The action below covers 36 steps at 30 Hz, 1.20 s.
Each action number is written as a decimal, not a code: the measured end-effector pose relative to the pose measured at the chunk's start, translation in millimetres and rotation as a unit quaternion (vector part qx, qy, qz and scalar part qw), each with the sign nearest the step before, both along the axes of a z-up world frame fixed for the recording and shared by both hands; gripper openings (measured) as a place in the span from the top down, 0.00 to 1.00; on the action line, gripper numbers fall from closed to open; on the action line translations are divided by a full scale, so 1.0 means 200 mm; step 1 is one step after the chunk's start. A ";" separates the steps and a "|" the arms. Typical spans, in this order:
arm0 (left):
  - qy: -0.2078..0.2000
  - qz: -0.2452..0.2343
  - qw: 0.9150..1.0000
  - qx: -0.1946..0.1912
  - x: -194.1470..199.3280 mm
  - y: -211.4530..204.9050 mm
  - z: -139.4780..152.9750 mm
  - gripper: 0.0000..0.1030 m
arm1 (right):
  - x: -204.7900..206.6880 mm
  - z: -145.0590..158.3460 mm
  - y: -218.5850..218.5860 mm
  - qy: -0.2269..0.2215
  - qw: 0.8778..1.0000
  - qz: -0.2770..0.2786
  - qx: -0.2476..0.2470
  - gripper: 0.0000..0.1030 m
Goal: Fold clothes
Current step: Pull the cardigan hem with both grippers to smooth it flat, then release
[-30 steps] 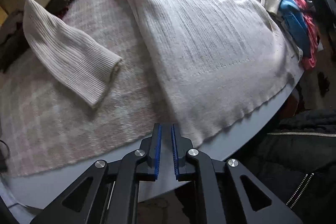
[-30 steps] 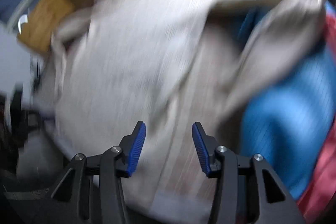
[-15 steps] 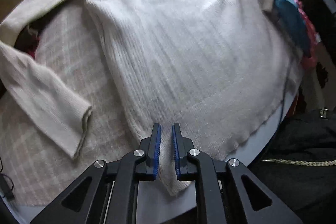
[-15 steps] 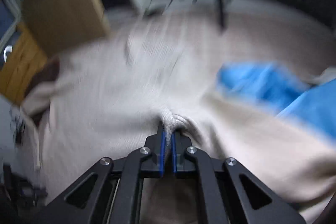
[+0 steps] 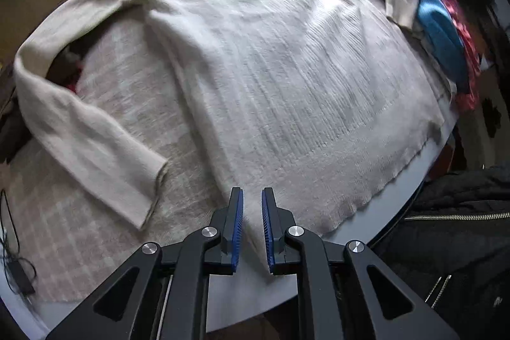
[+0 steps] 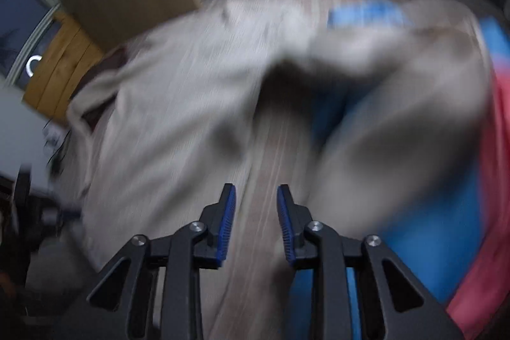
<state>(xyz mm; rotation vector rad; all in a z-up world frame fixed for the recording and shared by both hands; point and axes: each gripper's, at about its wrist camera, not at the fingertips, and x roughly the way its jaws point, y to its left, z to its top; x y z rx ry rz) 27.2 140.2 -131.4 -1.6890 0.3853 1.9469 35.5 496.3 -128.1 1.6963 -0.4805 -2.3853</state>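
Flat across the worktop (image 5: 366,231), over a pale checked cloth (image 5: 105,180), a cream sweater (image 5: 271,59) is spread. Above its near hem the left gripper (image 5: 252,206) is held with a narrow gap, nothing pinched. The right gripper (image 6: 256,203) is seen opening, empty, above blurred fabric.

Cream sweater (image 5: 271,78) spread flat, left claw (image 5: 252,199) slightly parted over its hem

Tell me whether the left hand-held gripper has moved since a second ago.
Yes. The left hand-held gripper shifted from the bare table rim onto the cream sweater's hem corner.
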 end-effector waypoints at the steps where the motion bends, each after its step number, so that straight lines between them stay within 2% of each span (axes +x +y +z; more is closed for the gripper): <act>1: -0.003 0.012 1.000 0.002 0.01 -0.01 -0.01 0.86 | 0.13 -0.05 -0.04 -0.015 1.000 0.000 -0.005 0.64; 4: -0.017 0.036 0.999 0.008 0.05 -0.07 -0.03 0.84 | 0.39 -0.17 -0.15 -0.043 0.999 -0.015 -0.023 0.64; 7: -0.027 0.044 0.999 0.018 0.08 -0.07 -0.06 0.79 | 0.48 -0.25 -0.22 -0.050 0.997 -0.019 -0.063 0.64; 10: -0.025 0.034 0.999 0.024 0.10 -0.04 -0.07 0.76 | 0.48 -0.28 -0.29 -0.048 0.997 -0.010 -0.051 0.64; 14: -0.016 0.016 1.000 0.013 0.13 0.00 -0.10 0.75 | 0.47 -0.27 -0.35 -0.036 0.999 0.013 -0.019 0.65; 15: -0.012 0.011 1.000 0.010 0.13 0.01 -0.11 0.79 | 0.47 -0.26 -0.38 -0.034 0.999 0.023 -0.014 0.73; 16: -0.004 0.008 1.000 0.006 0.13 0.02 -0.12 0.89 | 0.47 -0.26 -0.40 -0.032 0.999 0.034 -0.010 0.82; 17: 0.003 0.006 1.000 0.005 0.13 0.02 -0.11 0.95 | 0.47 -0.25 -0.42 -0.031 0.999 0.045 -0.005 0.96; 20: 0.008 0.011 1.000 0.014 0.12 -0.01 -0.07 0.95 | 0.46 -0.18 -0.42 -0.028 0.998 0.048 0.002 0.96; 23: 0.027 0.012 0.999 0.026 0.14 -0.05 0.05 0.95 | 0.48 -0.07 -0.38 -0.027 0.998 0.057 0.027 0.96; 25: 0.007 0.012 1.000 0.025 0.13 -0.07 0.01 0.93 | 0.48 -0.06 -0.38 -0.041 0.996 0.064 0.045 0.96; 26: -0.001 0.009 1.000 0.017 0.13 -0.08 -0.01 0.91 | 0.46 -0.10 -0.39 -0.056 0.995 0.065 0.054 0.94; 28: -0.009 -0.006 1.000 -0.025 0.10 -0.11 -0.08 0.90 | 0.41 -0.16 -0.39 -0.098 0.990 0.064 0.073 0.90; 30: -0.016 -0.001 1.000 -0.026 0.06 -0.16 -0.04 0.90 | 0.36 -0.07 -0.36 -0.092 0.992 0.055 0.066 0.89; 31: -0.008 -0.001 1.000 -0.018 0.02 -0.21 0.03 0.87 | 0.34 -0.01 -0.33 -0.085 0.993 0.050 0.061 0.89; 34: 0.051 0.001 0.999 -0.017 -0.17 -0.31 0.26 0.77 | 0.19 0.26 -0.27 -0.015 0.997 0.037 0.066 0.86; 36: 0.097 0.003 0.995 -0.032 -0.33 -0.40 0.38 0.69 | -0.01 0.48 -0.27 0.047 0.995 0.038 0.077 0.70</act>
